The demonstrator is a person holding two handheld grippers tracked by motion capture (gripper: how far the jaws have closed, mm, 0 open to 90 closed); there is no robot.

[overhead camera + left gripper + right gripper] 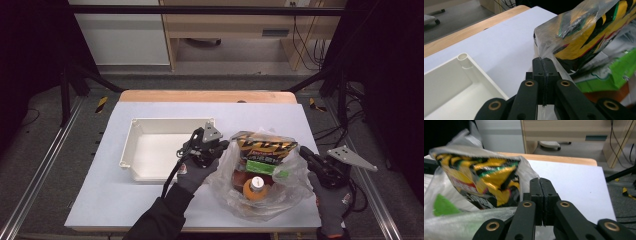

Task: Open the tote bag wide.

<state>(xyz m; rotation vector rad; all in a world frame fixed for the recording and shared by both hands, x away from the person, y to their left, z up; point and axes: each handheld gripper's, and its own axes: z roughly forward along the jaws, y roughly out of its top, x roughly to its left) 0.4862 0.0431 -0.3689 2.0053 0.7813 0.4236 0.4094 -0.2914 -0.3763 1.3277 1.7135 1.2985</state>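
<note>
A clear plastic bag [296, 176] stands on the white table top [165, 112], right of centre. Inside it are a yellow-and-black snack packet [265, 145], a green-labelled pack [260, 166] and an orange bottle with a white cap [256, 187]. My left gripper [225, 144] is shut on the bag's left rim; its jaws [543, 60] pinch the film beside the snack packet [584, 37]. On the opposite side my right gripper [303, 151] is shut on the right rim, with jaws [540, 180] together next to the packet [486, 175] and film [454, 225] bunched below.
A white rectangular tray [131, 135] lies left of the bag, just behind my left hand; its corner [464, 58] is in the left gripper view. A wooden strip [205, 96] marks the table's far edge. Black frame posts and cables flank the table.
</note>
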